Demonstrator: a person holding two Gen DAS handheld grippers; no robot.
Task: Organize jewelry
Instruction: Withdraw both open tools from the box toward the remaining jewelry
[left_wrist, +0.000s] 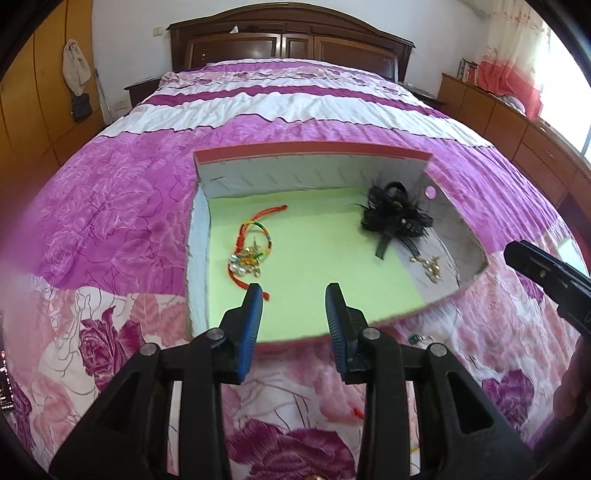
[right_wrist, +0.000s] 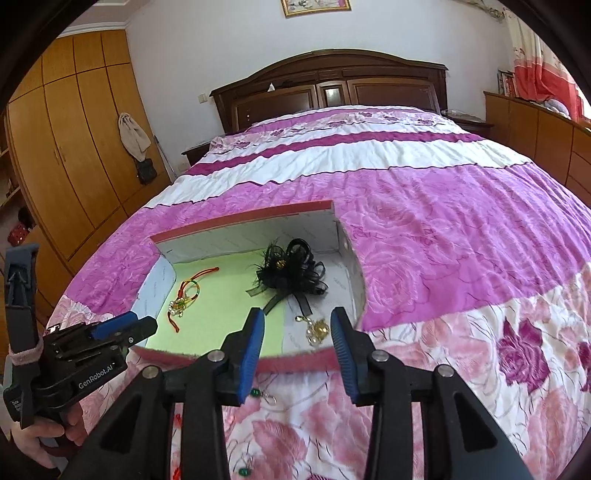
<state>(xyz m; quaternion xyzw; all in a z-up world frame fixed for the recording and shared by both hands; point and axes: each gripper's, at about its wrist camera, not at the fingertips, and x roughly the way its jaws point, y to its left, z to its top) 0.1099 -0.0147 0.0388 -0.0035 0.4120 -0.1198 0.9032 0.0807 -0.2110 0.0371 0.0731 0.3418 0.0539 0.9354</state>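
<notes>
An open box (left_wrist: 314, 168) with a green lined floor lies on the bed. Inside it are a red and multicoloured cord bracelet with small bells (left_wrist: 251, 243), a black feather hair clip (left_wrist: 395, 216) and a gold charm (left_wrist: 430, 267). The same box (right_wrist: 243, 221), bracelet (right_wrist: 184, 299), clip (right_wrist: 291, 275) and charm (right_wrist: 316, 330) show in the right wrist view. My left gripper (left_wrist: 295, 295) is open and empty over the box's near edge. My right gripper (right_wrist: 297, 319) is open and empty, just before the box. A small green-bead earring (right_wrist: 264, 395) lies on the quilt below it.
The pink and purple floral quilt (right_wrist: 461, 236) covers the whole bed. Another green-bead piece (right_wrist: 243, 469) and a small red bit (left_wrist: 356, 411) lie on the quilt near me. A dark headboard (right_wrist: 332, 85) stands behind, wooden wardrobes (right_wrist: 74, 147) on the left, a cabinet (left_wrist: 517, 129) on the right.
</notes>
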